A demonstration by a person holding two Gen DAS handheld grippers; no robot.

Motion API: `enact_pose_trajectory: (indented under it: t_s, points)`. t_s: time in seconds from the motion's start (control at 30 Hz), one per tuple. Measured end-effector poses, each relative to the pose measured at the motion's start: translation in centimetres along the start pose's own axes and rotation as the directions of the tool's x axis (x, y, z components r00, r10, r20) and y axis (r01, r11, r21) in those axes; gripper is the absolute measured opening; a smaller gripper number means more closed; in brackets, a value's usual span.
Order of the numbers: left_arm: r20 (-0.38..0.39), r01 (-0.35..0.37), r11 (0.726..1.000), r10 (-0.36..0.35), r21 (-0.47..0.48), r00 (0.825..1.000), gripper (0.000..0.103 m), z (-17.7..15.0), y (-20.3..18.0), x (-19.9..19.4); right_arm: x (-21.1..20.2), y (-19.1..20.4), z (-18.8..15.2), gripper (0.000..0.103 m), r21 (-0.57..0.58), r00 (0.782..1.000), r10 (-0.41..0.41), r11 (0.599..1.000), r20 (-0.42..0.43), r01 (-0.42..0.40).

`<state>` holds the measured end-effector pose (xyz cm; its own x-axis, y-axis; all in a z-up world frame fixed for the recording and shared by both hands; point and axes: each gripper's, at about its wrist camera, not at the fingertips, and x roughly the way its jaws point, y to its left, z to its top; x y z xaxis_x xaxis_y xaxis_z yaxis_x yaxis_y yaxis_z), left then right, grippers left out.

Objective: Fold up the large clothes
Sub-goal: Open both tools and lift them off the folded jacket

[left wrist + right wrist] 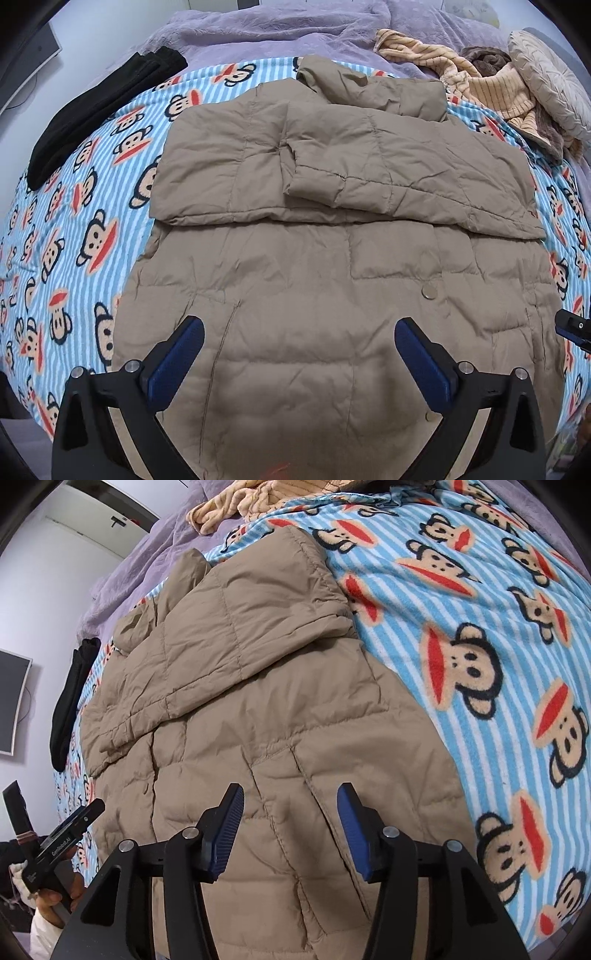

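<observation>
Now both hands hang free over the half-folded coat.

Beige quilted puffer jacket (314,258) lies on the monkey-print striped blanket (74,229), sleeves folded across; left hand-held gripper (299,343) gapes wide, right hand-held gripper (291,819) half-spread, both empty above the near hem.

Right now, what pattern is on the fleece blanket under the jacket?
Blue-and-white stripes with cartoon monkey faces, on the blanket; clearest in the right wrist view.

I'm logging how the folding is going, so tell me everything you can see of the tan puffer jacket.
The tan puffer jacket is quilted in stitched panels, with a thin, crinkly shell and round snap buttons. It lies flat on the striped monkey blanket, its far part and sleeves folded over its middle in a thick layer, collar bunched at the far end. Neither hand-held gripper touches it.
</observation>
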<state>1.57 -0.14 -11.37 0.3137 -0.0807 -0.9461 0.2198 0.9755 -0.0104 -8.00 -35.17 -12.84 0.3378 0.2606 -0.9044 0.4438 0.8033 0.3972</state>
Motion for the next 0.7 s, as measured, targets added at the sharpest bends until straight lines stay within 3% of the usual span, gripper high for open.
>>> enact_pose_trajectory:
  t_s: [0.1,0.33,0.4,0.6,0.7]
  points:
    - [-0.022,0.000,1.000,0.000,-0.016,1.000,0.103,-1.0,0.4,-0.6,-0.4,0.3,-1.1,0.069,-0.008,1.000,0.011,1.000,-0.017,-0.011]
    - [-0.058,-0.006,1.000,0.005,-0.023,0.998,0.103,-3.2,2.0,-1.5,-1.4,1.3,-3.2,0.070,0.005,0.999,0.027,1.000,-0.028,-0.026]
    - [-0.068,-0.003,1.000,0.002,-0.018,0.998,0.103,-3.9,2.7,-1.7,-1.5,1.7,-3.8,0.092,0.020,0.999,0.039,0.999,-0.030,-0.039]
    - [-0.104,0.000,1.000,-0.001,-0.015,0.995,0.103,-6.1,5.2,-2.4,-1.7,2.9,-6.4,0.092,0.078,0.997,0.069,0.995,-0.028,-0.066]
    - [-0.103,-0.032,0.999,0.029,-0.025,0.994,0.103,-7.2,6.8,-2.8,-1.9,3.5,-7.9,0.093,0.099,0.997,0.079,0.992,-0.025,-0.076]
